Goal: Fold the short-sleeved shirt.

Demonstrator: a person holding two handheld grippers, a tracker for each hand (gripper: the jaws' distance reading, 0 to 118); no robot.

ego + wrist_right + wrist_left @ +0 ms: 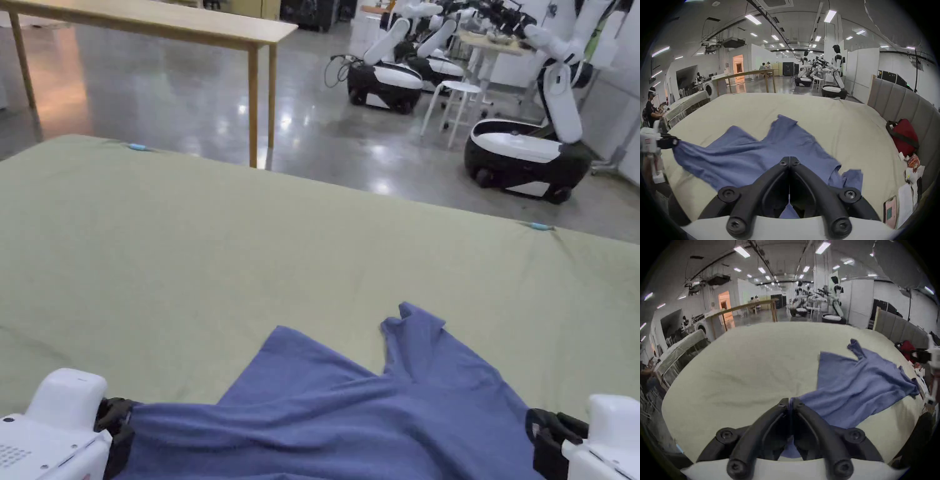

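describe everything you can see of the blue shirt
The blue shirt is soft, matte, knit-looking cloth, rumpled and not yet folded, lying spread on the pale green table cover. One short sleeve points away from the person. The left gripper and the right gripper are each shut on it, stretching it between them.

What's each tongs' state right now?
Left tongs: closed on the blue shirt.
Right tongs: closed on the blue shirt too.
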